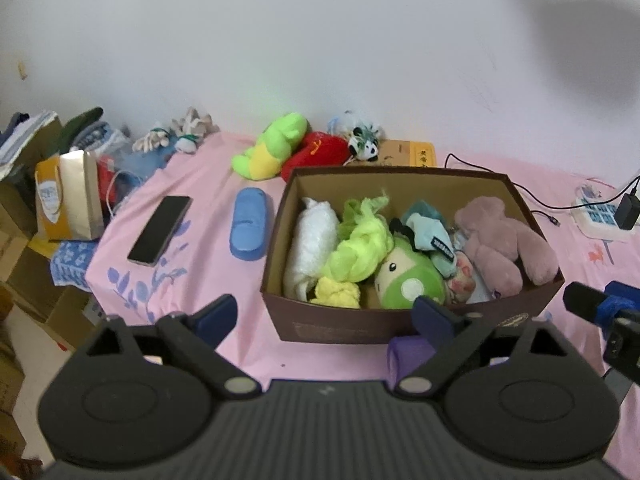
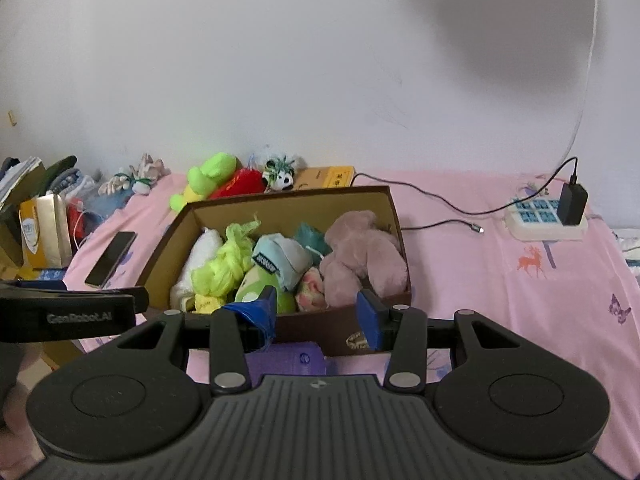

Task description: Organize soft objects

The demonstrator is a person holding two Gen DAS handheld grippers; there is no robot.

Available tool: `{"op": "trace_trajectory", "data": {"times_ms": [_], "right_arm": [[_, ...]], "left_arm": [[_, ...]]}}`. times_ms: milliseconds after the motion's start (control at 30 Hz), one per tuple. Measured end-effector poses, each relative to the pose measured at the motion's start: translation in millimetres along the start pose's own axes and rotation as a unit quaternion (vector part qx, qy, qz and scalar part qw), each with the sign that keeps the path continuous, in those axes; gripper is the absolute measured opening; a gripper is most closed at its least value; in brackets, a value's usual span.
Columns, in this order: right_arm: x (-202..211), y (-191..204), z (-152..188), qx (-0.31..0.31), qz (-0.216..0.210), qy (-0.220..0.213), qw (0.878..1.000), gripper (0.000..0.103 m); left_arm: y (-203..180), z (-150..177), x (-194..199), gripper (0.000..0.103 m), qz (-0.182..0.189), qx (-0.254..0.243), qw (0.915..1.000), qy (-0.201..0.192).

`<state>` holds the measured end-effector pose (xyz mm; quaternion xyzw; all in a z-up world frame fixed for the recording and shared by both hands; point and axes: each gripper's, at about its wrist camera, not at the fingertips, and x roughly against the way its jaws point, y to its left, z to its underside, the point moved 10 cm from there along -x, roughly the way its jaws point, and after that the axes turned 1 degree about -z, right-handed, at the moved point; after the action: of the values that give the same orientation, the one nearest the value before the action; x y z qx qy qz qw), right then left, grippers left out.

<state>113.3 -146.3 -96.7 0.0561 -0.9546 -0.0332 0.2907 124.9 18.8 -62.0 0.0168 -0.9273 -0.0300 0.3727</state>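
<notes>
A brown box [image 1: 352, 328] stands on the pink bed, holding a white plush [image 1: 312, 240], a neon green cloth [image 1: 360, 240], a round green plush [image 1: 408, 280], a teal plush [image 1: 432, 232] and a pink plush [image 1: 500, 240]. Behind it by the wall lie a green-yellow plush [image 1: 272, 148], a red plush [image 1: 316, 152] and a panda plush [image 1: 364, 144]. My left gripper [image 1: 324, 314] hangs wide open before the box's front wall, holding nothing. The right gripper [image 2: 316, 308] stands partly open near the same wall [image 2: 344, 332], nothing between its pads. A purple object [image 2: 288, 360] lies under both.
A blue case [image 1: 250, 228] and a phone [image 1: 160, 230] lie left of the box. A paper bag [image 1: 68, 200] and cardboard boxes crowd the bed's left edge. A power strip [image 2: 548, 220] with a charger and a loose cable [image 2: 440, 204] sits at the right.
</notes>
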Motion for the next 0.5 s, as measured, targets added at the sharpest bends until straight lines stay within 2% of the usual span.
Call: {"op": "trace_trajectory", "data": {"times_ms": [400, 500], "right_arm": [[3, 9, 3, -0.001, -0.004, 0.0, 1.0, 0.028], [2, 8, 5, 0.0, 0.001, 0.0, 1.0, 0.028]], "left_arm": [[7, 11, -5, 0.094, 0.008, 0.015, 0.9997, 0.015], [10, 16, -9, 0.094, 0.0, 0.018, 0.9996, 0.022]]}}
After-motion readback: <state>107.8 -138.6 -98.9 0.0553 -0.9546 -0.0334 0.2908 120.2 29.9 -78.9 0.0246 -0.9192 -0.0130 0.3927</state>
